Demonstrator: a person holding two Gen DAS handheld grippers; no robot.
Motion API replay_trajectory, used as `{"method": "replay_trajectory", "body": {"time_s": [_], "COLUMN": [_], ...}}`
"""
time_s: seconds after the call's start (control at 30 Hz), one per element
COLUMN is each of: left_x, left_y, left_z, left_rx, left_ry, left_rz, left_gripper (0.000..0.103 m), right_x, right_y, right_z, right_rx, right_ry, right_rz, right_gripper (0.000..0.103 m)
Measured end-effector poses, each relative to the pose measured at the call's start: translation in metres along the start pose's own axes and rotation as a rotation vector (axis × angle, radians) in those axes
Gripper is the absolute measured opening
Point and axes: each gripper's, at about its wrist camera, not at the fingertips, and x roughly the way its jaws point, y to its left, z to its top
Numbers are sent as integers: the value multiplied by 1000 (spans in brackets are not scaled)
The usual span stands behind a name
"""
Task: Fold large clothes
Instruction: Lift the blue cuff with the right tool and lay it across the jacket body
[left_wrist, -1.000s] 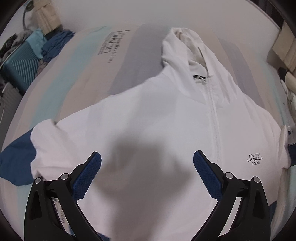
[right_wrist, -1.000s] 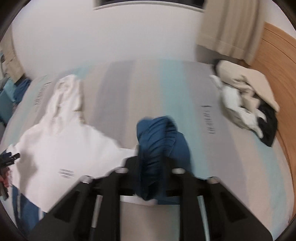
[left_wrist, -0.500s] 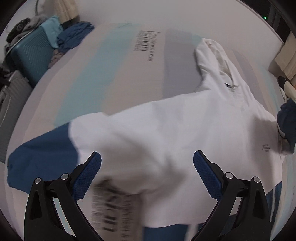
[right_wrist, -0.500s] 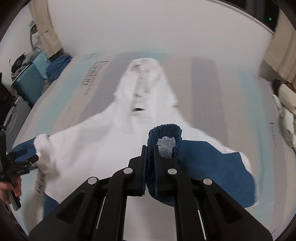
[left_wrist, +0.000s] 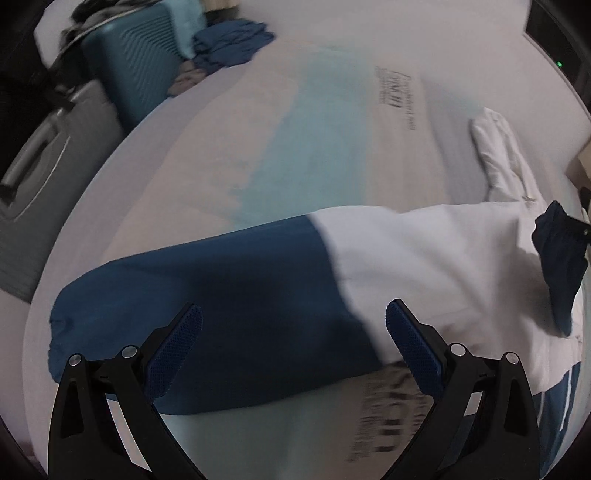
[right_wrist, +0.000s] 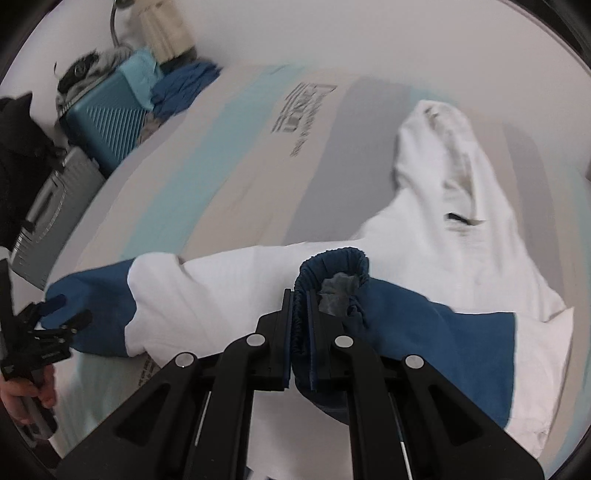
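Hoodie (right_wrist: 454, 221), white with blue lower sleeves, lies spread face up on the striped bed (right_wrist: 236, 162), hood (right_wrist: 439, 125) pointing toward the far wall.

Right gripper (right_wrist: 301, 332): my jaws are pressed together on the gathered blue cuff (right_wrist: 332, 269) of the right sleeve (right_wrist: 436, 332). The cuff stands up above the pads, its opening showing pale lining inside. That sleeve is drawn across the white chest, with its blue part lying over the body.

Left gripper (left_wrist: 293, 347): my jaws are spread wide and hold nothing. The blue pads (left_wrist: 413, 350) hang above the left sleeve (left_wrist: 221, 302), one on each side of its blue section; I cannot tell whether they touch the cloth. This sleeve lies flat on the bed, stretched out away from the body, with its cuff end at the far left. In the right wrist view the same gripper (right_wrist: 51, 314) appears at the left edge, beside that sleeve's end, held by my hand (right_wrist: 26, 398).

Printed lettering (left_wrist: 395, 92) runs along one pale stripe of the bed. Beyond the bed's left edge stand a teal suitcase (right_wrist: 107, 122) and a grey suitcase (right_wrist: 48, 206), with a heap of blue clothes (right_wrist: 184, 88) just beside the teal one.
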Motion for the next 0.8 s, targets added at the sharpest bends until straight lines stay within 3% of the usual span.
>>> {"method": "replay_trajectory", "body": {"time_s": [0.2,0.43,0.5,0.57,0.63,0.73,0.8], "left_x": [6,6,6,4,-2,-18,-28], "left_y": [65,149,171,180,188,196,200], "left_z": [-13,-37,-45,-48,-49,-48,-47], "left_rx": [-67,-190,-224,-216,-219,-229,-221], "left_ry": [3,25,35,24,10,-17,-32], "left_rz": [50,78,62,55,44,4,24], "left_gripper": [97,97,97,97,97,97,97], "right_x": [54,81,76,62,48,36,30], "right_y": [24,34,40,45,47,46,41], "right_z": [-11,-31,-38,-47,-57,-64,-68], "right_rx": [1,12,-9,-34,-59,-98,-119], "right_ry": [77,119,113,80,54,49,44], "right_rz": [-35,-60,-53,-43,-37,-47,-48], "right_gripper": [6,13,29,56,64,66,66]}}
